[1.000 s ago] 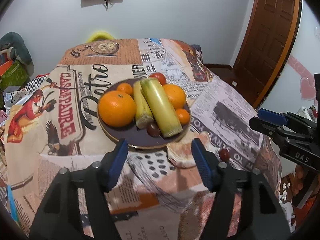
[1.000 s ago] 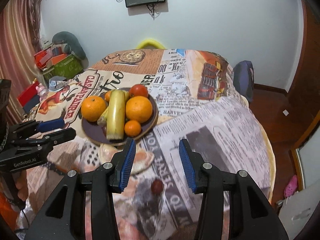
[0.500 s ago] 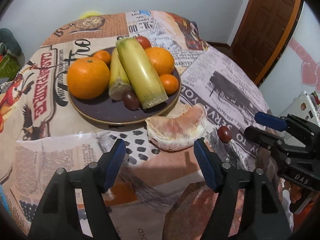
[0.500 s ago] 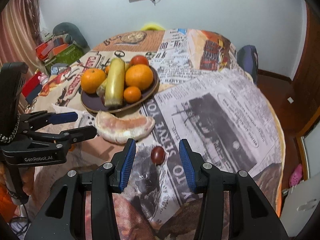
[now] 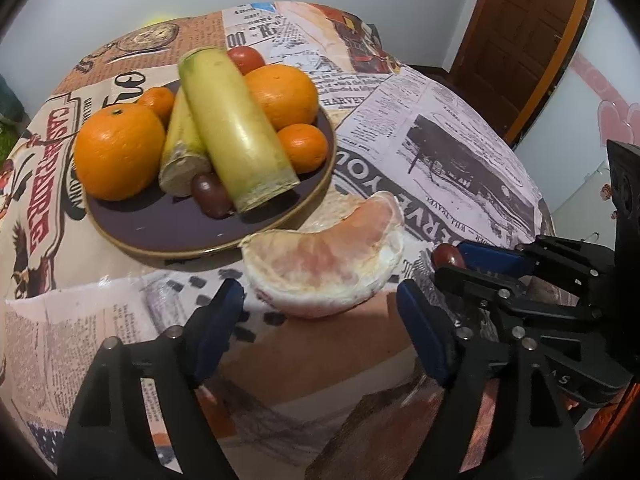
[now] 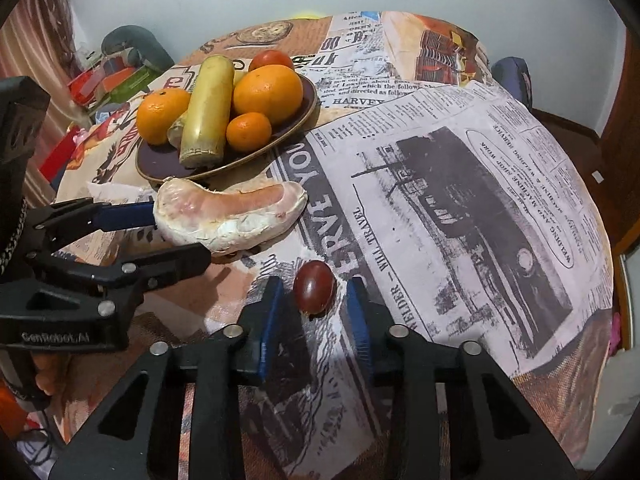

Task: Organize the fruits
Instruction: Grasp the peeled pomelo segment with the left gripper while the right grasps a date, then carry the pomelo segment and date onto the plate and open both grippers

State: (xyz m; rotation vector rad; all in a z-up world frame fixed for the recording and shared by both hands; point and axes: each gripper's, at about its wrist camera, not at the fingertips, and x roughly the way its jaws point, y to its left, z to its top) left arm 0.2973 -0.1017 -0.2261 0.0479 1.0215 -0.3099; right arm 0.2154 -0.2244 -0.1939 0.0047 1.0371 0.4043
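- Left wrist view: the left gripper [image 5: 316, 320] is held wide open and empty, its blue pads either side of a pomelo segment [image 5: 326, 262] that lies on the tablecloth [image 5: 460, 152] just beside the plate [image 5: 168, 236]. Oranges, sugarcane pieces and a dark grape are seen on that plate.
- Right wrist view: the right gripper [image 6: 316, 312] is held partly open, and a dark red grape [image 6: 314, 286] on the cloth is flanked by its pads [image 6: 271, 312]; contact cannot be told. The pomelo segment [image 6: 230, 216] is seen nearby, between the left gripper's [image 6: 176, 236] fingers.
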